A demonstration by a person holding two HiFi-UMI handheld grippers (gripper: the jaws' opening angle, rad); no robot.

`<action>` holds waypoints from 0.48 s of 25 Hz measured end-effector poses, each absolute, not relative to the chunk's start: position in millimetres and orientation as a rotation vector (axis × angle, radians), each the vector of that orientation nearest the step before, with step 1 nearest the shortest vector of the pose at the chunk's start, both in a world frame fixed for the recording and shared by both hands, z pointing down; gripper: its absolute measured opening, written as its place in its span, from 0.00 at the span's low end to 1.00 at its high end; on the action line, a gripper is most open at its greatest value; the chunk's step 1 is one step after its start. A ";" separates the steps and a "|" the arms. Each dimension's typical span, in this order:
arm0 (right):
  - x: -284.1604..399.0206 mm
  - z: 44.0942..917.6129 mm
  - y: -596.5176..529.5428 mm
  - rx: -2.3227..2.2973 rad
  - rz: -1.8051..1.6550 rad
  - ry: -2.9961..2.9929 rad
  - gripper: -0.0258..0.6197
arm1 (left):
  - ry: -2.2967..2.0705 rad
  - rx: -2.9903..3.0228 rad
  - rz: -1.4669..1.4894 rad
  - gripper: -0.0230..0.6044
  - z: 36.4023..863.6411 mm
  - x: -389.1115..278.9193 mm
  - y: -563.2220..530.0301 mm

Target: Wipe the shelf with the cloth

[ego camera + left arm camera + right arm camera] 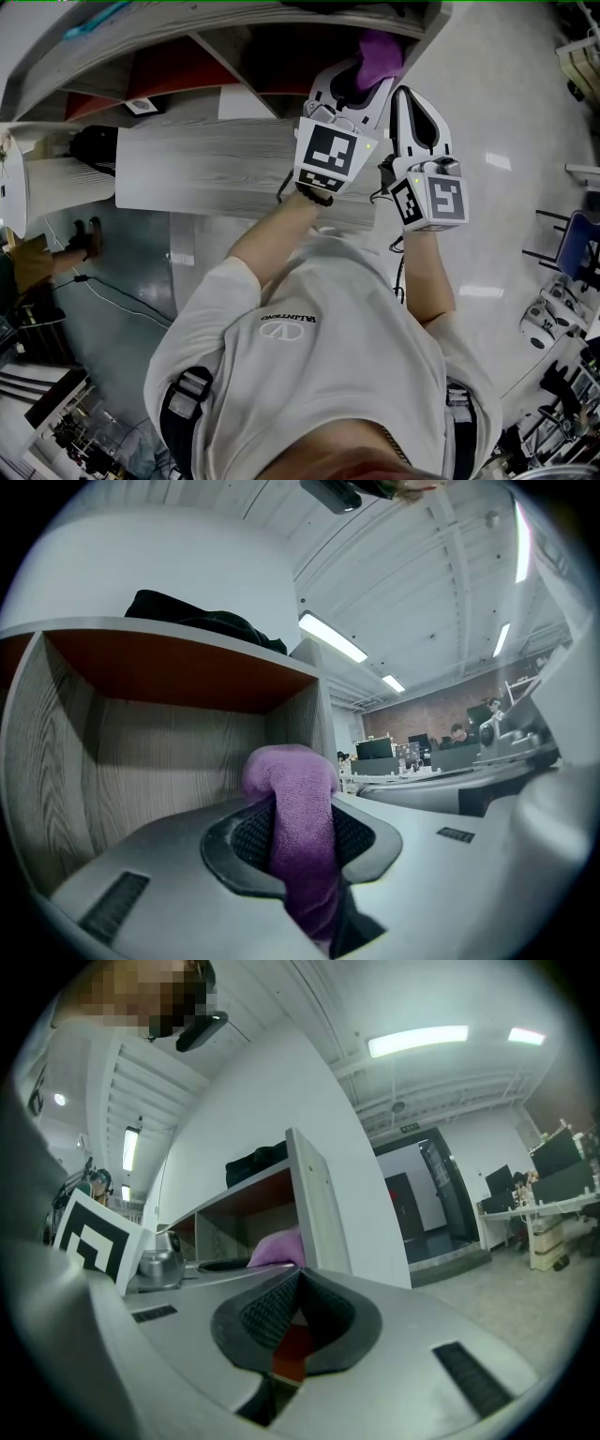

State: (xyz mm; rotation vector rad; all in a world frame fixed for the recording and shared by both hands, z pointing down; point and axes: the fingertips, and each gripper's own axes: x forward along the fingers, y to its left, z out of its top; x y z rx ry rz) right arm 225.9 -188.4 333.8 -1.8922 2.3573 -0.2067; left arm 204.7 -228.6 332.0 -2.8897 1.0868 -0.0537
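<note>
A purple cloth (298,808) is pinched between the pads of my left gripper (296,810), which is shut on it; its bunched end sticks out past the tips. The left gripper points into a shelf compartment (159,761) with wood-grain walls and a red-brown ceiling. From above, the left gripper (359,82) holds the cloth (380,52) at the shelf (216,164) opening. My right gripper (410,98) hangs just right of it, outside the shelf's side panel (314,1208). The right gripper (295,1283) is shut and holds nothing. The cloth (277,1246) shows beyond it.
A black bundle (202,619) lies on top of the shelf. Office desks with monitors (412,752) stand far off to the right. A doorway (436,1194) and pale floor (487,1279) lie beyond the shelf's side. Cables and clutter (56,272) sit on the floor at left.
</note>
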 end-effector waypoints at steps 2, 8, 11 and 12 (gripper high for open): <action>225.9 330.7 -186.9 -1.899 -0.184 2.360 0.04 | 1.082 -2.894 -0.044 0.20 326.5 205.3 -228.2; 220.7 322.2 -183.5 -1.897 -0.154 2.358 0.04 | 1.079 -2.901 -0.006 0.20 308.5 202.4 -230.5; 215.8 320.7 -182.9 -1.896 -0.139 2.359 0.04 | 1.081 -2.901 0.013 0.20 304.5 196.3 -231.4; 216.4 319.6 -181.7 -1.896 -0.135 2.357 0.04 | 1.083 -2.901 0.020 0.20 302.7 196.3 -231.0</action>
